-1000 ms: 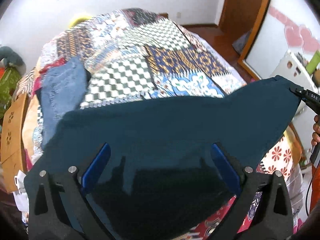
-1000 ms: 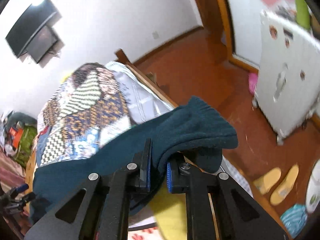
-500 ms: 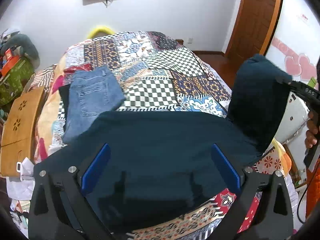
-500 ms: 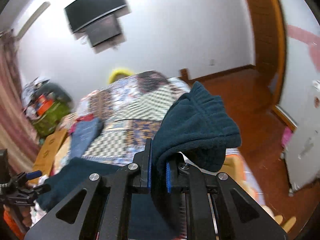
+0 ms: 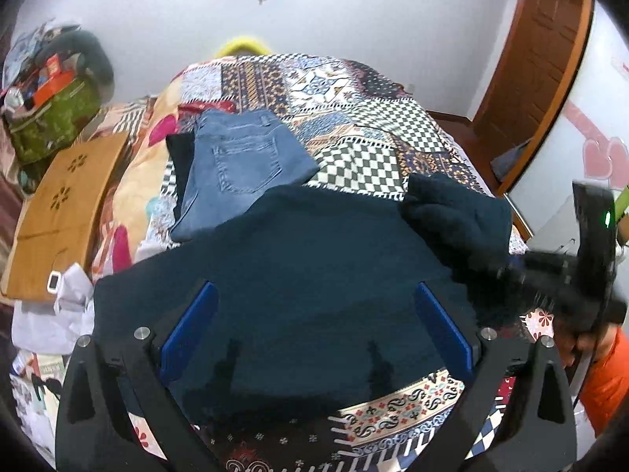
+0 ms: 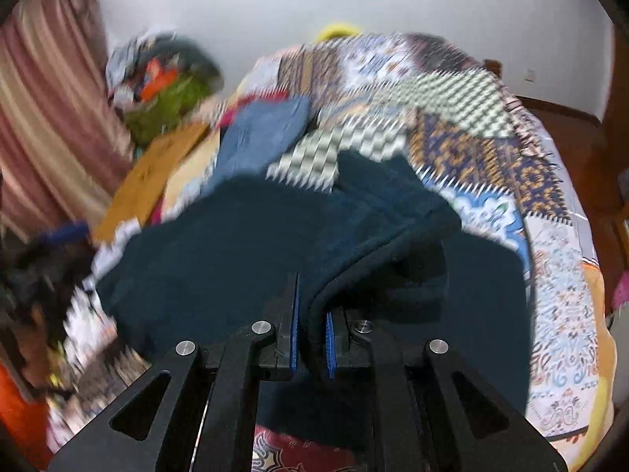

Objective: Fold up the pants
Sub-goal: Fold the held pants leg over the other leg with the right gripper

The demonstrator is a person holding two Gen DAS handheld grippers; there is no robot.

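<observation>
A bed [image 5: 393, 145] under a patchwork quilt carries the dark teal pants [image 5: 314, 267], spread across its near end; folded blue jeans [image 5: 240, 165] lie beyond them, toward the left; the right gripper [image 6: 312, 338] has its jaws clenched on a fold of the pants, one end doubled over; the left gripper [image 5: 314, 330] hovers above the cloth, jaws released and wide.

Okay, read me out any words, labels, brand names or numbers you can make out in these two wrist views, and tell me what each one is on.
None can be read.
Jeans: no label shows on the pocket side.
Patchwork bedspread: patterns only, no lettering.
Orange box in the green bag: any print is too small to read.
Right wrist view: too blurred to read anything.
</observation>
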